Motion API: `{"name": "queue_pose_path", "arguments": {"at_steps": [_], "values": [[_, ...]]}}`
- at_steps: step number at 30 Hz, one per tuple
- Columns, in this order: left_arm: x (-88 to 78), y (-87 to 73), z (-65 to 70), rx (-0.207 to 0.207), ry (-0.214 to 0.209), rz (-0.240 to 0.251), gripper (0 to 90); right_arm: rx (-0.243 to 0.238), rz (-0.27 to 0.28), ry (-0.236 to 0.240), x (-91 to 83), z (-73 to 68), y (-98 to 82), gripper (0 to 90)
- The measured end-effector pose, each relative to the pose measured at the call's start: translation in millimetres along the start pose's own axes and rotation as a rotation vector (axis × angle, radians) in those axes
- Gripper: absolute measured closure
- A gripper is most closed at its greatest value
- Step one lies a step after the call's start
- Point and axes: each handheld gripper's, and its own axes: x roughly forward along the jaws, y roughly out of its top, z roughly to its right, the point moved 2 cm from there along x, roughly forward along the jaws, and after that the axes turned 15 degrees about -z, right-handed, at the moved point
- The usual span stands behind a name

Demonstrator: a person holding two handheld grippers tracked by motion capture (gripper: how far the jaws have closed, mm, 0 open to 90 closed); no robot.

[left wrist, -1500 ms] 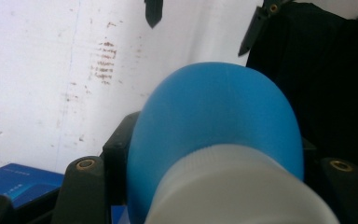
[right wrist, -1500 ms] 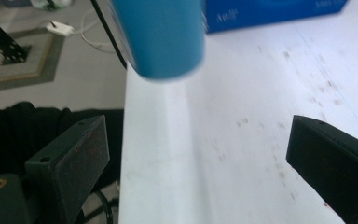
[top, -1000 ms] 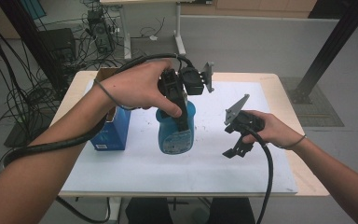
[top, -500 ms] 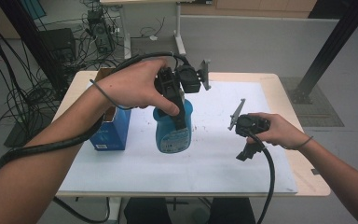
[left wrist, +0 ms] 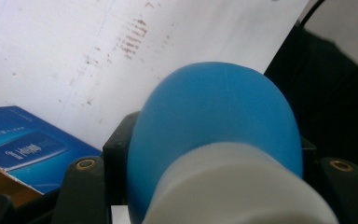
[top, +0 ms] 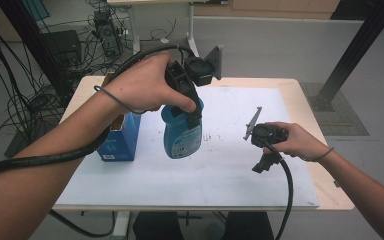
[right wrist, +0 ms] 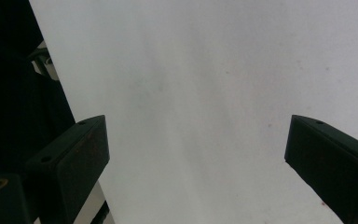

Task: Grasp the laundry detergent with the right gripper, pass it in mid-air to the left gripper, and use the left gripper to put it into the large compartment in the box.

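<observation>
L claw [top: 192, 112] grips blue bottle [top: 182, 132] (lifted); R claw [top: 261, 165] agape

1. High view: dim, flat indoor light with a greenish cast, mild softness, soft short shadows under the blue bottle [top: 182, 131] on the white sheet [top: 220, 170].
2. Left gripper view: bottle close up and out of focus, sheet behind sharper.
3. Right gripper view: sheet evenly lit, jaws dark and blurred, no glare.
</observation>
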Motion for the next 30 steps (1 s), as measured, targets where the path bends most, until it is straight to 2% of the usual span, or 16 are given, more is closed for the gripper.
{"name": "queue_pose_path", "arguments": {"at_steps": [5,6,14,19,30], "values": [[-12.5,0.1,-5.4,-0.066,-0.021,0.029,39.0,-0.003,-0.003,-0.002,0.8,-0.6,2.5,5.9],[-15.1,0.1,-7.6,-0.09,-0.025,0.035,38.9,-0.006,0.005,-0.001,1.1,-0.8,3.2,5.7],[-38.8,-5.4,-27.5,-0.202,-0.001,0.057,39.0,-0.008,0.01,0.003,2.5,-1.1,6.0,5.0],[-50.5,-12.7,-43.3,-0.265,-0.005,0.077,38.9,-0.006,0.009,0.002,2.1,0.2,6.2,4.9],[-65.6,-40.6,-89.1,-0.449,-0.011,0.106,39.0,-0.001,0.021,0.003,3.2,2.1,8.3,4.8]]}}
